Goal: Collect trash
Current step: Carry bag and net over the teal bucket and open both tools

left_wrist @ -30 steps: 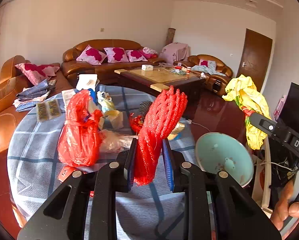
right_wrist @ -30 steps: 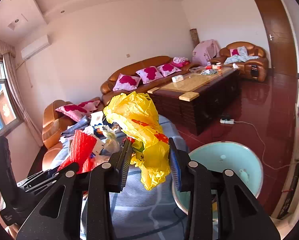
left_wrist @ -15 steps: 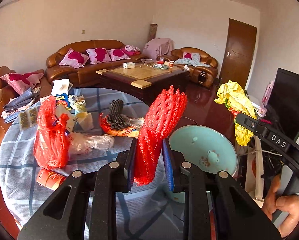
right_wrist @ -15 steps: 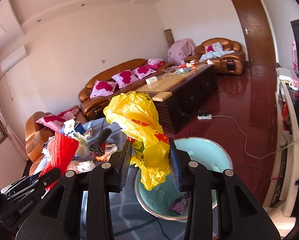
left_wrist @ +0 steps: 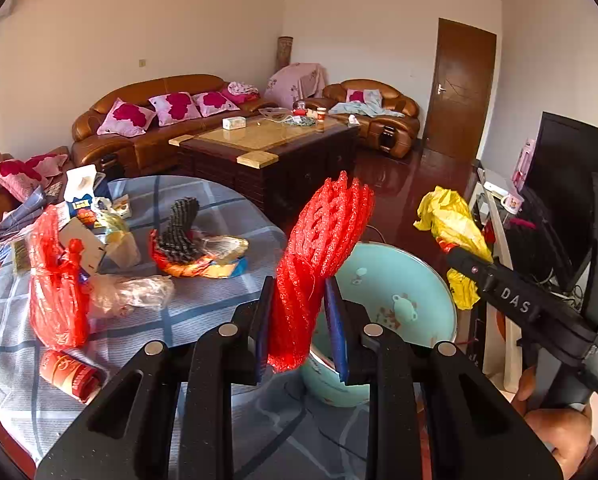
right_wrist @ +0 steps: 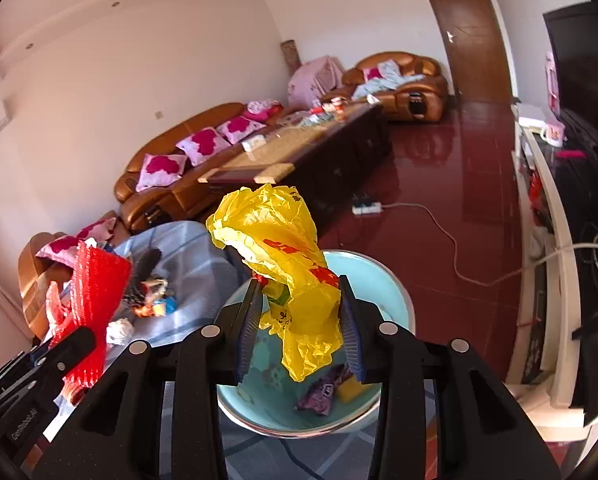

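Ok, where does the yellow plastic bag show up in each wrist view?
Left wrist: yellow plastic bag at right of centre, sticking out of the right gripper.
Right wrist: the bag fills the centre, clamped between the fingers.
Shared landmark: the pale blue basin just below the bag.

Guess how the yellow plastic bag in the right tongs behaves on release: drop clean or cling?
The yellow plastic bag looks thin and crumpled, so probably floppy and very light. It may drift or snag on the pads rather than fall straight into the blue basin below.
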Demonstrator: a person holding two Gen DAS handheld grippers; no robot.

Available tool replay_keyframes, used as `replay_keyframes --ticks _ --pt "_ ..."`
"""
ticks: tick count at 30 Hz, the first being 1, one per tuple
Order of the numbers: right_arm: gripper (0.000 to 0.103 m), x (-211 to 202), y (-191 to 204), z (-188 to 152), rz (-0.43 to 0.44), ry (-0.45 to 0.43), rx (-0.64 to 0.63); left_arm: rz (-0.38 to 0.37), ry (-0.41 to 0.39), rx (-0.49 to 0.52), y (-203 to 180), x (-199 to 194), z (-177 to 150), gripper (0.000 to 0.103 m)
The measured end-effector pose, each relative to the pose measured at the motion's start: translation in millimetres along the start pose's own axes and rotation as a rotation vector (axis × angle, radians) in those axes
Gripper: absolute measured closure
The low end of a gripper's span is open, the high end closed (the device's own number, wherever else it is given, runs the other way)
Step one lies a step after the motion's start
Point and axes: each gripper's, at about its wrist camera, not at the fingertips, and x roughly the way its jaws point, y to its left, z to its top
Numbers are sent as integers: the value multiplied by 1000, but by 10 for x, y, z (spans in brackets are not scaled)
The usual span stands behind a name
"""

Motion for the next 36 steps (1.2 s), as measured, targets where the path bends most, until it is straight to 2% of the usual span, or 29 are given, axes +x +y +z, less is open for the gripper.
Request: replay_keyframes --ticks 11,21,32,34,36 --pt "65 167 -233 -11 -48 48 46 -31 62 31 -345 367 -13 78" --pt "62 262 -276 -55 -42 95 58 -38 149 36 -477 719 -68 78" --pt "59 259 -332 -24 -14 94 85 -32 174 52 -555 851 -82 75" --pt "59 221 -338 -4 -15 79 96 -28 175 53 -552 859 -78 66" --pt "59 176 -360 22 -17 61 106 -22 166 50 -550 842 -82 45"
